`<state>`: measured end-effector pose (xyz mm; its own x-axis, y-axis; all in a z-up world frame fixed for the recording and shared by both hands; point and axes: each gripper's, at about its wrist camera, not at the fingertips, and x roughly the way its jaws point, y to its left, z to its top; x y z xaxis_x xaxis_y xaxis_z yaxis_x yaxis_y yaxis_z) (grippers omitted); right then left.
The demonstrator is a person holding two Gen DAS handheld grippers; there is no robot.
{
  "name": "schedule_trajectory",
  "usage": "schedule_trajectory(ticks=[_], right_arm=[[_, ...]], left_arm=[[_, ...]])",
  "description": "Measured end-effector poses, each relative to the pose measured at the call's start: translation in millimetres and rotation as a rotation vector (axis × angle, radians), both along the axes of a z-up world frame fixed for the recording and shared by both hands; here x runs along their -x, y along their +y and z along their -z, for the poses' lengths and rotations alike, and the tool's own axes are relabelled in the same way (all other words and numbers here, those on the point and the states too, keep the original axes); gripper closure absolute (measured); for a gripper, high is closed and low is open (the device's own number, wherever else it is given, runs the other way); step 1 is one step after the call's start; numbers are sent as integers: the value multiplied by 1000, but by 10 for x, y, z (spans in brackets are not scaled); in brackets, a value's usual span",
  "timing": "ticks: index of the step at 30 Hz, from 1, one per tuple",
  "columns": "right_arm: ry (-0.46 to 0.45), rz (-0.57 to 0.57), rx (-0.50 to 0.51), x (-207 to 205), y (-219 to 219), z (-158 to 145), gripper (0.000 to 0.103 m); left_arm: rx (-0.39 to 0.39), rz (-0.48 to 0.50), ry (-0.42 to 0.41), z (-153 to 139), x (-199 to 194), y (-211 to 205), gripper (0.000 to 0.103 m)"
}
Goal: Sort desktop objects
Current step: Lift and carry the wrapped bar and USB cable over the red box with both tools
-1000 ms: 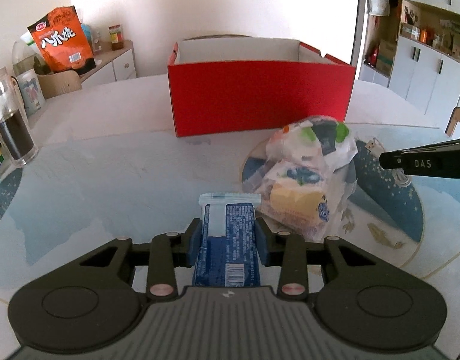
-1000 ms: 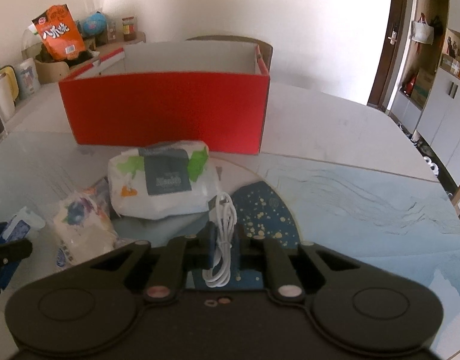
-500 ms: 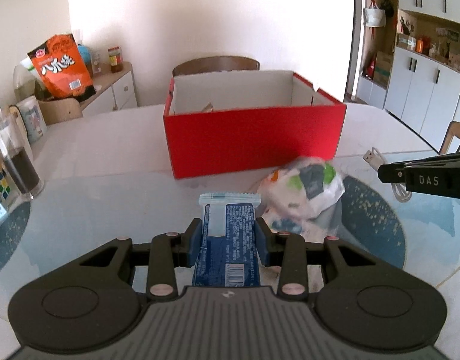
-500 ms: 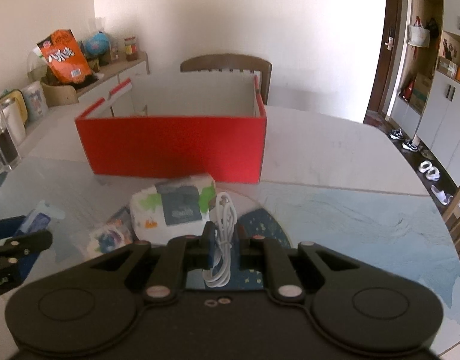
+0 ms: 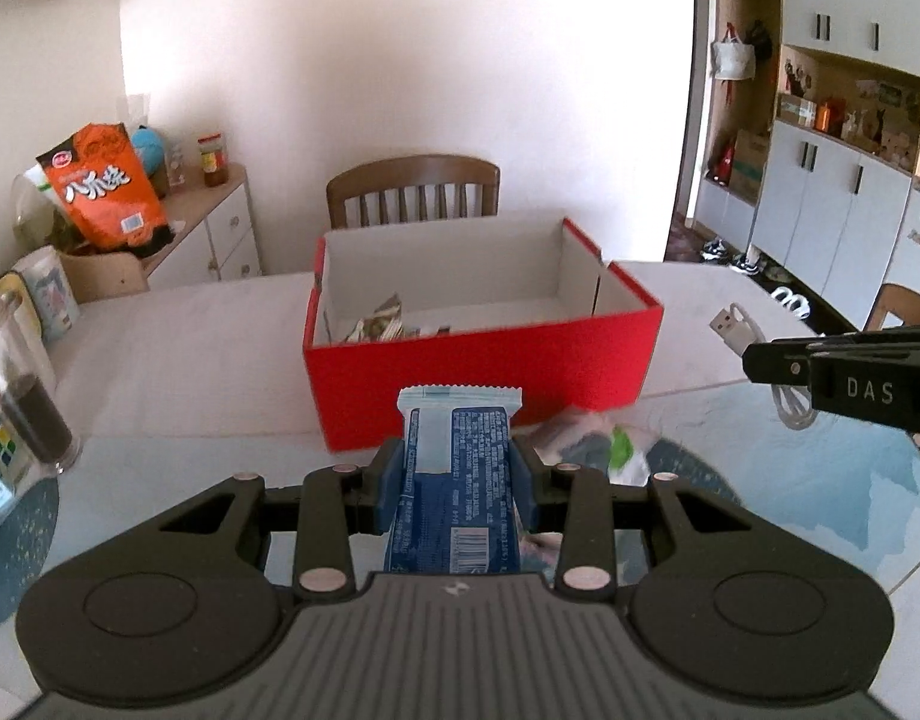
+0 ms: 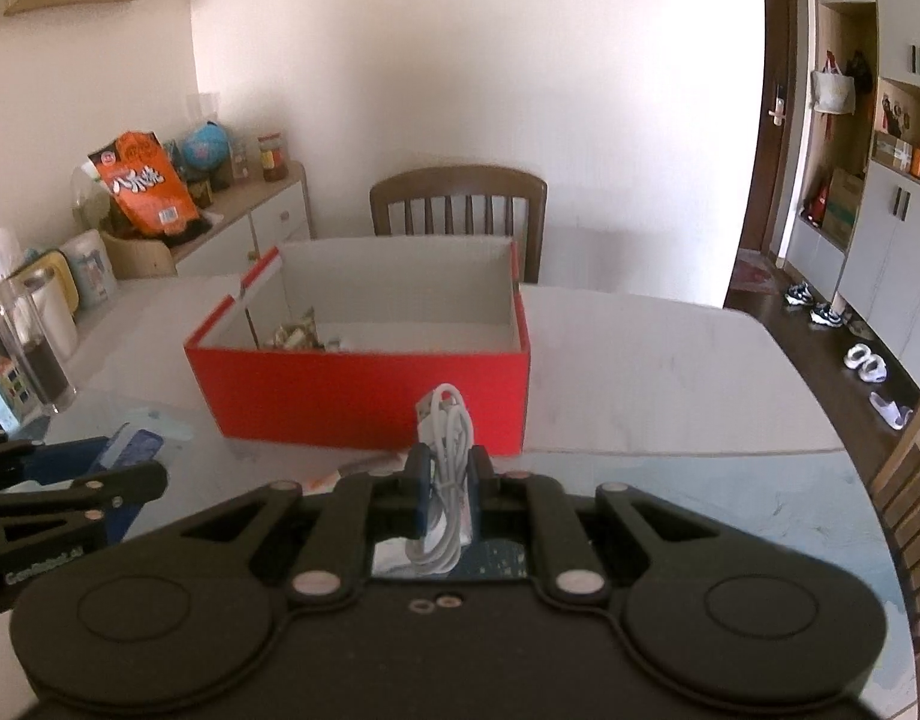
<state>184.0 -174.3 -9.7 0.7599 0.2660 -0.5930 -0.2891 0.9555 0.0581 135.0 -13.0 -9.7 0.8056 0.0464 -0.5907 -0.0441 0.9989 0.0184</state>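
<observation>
Blue wrapper: your left hand-held gripper (image 5: 457,471) is clamped on a blue snack packet (image 5: 454,480), held above the desk (image 5: 178,372), its sealed end pointing at the box.
White cable: your right hand-held gripper (image 6: 447,468) pinches a coiled white USB cable (image 6: 443,450), also off the desk, its plug end poking up in front of the box's near wall.
Red box: the open red cardboard box (image 5: 484,360) sits ahead of both grippers, near the desk's middle, with a wooden chair (image 5: 413,191) behind it.
Done: a few crumpled wrappers (image 5: 376,324) already lie in the box's left corner.
Left: by the look of it, both held items are not yet dropped in, and a white snack bag (image 5: 598,447) waits on the desk just below the box's front wall.
</observation>
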Motion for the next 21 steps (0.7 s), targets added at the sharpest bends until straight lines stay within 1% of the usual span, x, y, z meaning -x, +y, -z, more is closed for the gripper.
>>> schedule_trajectory(ticks=[8, 12, 21], right_arm=[[-11, -10, -20, -44, 25, -258, 91], [-24, -13, -26, -81, 52, -375, 91], [-52, -4, -36, -219, 162, -537, 91]], left_arm=[[29, 8, -27, -246, -235, 20, 68], [26, 22, -44, -352, -345, 56, 68], [13, 49, -58, -485, -601, 130, 67]])
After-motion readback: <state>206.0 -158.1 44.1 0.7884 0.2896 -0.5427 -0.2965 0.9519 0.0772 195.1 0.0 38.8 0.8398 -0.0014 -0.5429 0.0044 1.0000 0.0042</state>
